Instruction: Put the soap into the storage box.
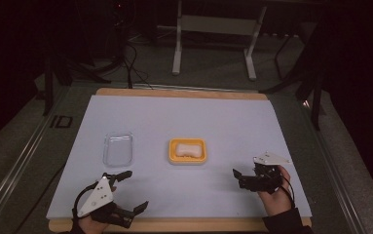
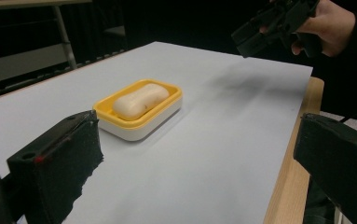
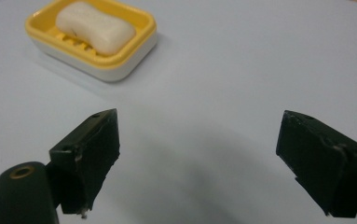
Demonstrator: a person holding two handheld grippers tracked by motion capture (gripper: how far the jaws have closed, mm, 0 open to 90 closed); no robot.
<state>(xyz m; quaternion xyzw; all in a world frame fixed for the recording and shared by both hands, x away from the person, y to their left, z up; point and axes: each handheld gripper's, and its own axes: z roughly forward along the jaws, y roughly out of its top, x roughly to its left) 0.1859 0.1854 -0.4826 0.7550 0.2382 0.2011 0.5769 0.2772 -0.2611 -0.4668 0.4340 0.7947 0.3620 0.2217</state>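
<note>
Looks like a lab or recording studio rather than a home. Dark all round, with light falling on just the bench [image 1: 125, 222], a wooden top covered by a pale sheet [image 1: 184, 122] laid flat as a work surface. Stands on grey carpeted floor [image 1: 213, 73], with black cables [image 1: 130, 58] trailing across it towards dim equipment at the back (one small red light glowing there). Beyond the bench, white metal frame legs [image 1: 177, 48] and dark stand legs [image 1: 315, 97] splayed at either side.
</note>
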